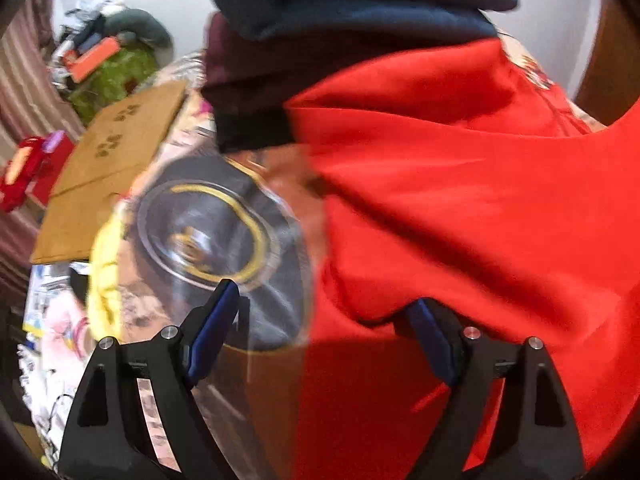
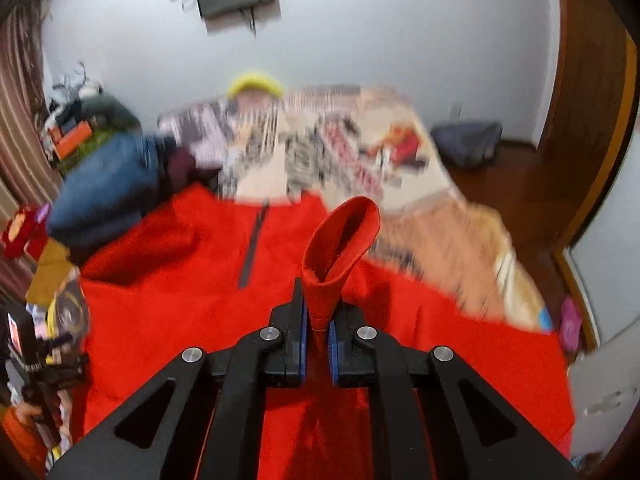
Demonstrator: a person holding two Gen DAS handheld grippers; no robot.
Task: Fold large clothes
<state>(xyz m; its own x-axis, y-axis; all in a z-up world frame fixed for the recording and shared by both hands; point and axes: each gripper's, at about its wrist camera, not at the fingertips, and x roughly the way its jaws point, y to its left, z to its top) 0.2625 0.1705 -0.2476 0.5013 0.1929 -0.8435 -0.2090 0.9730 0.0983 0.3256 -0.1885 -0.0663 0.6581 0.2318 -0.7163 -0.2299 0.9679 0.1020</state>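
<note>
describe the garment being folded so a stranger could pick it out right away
Start at the bed with the busy printed cover. Spread across its near half lies the red garment, with a dark zip at the chest; the right gripper pinches a fold of it. Unlike the folded navy and maroon clothes stacked at its left, it is bright red and still spread out.

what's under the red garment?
The printed bedspread shows past the red garment's far and right edges, so the garment lies on it. Whatever sits beneath its middle is covered. The right gripper pinches a fold.
</note>
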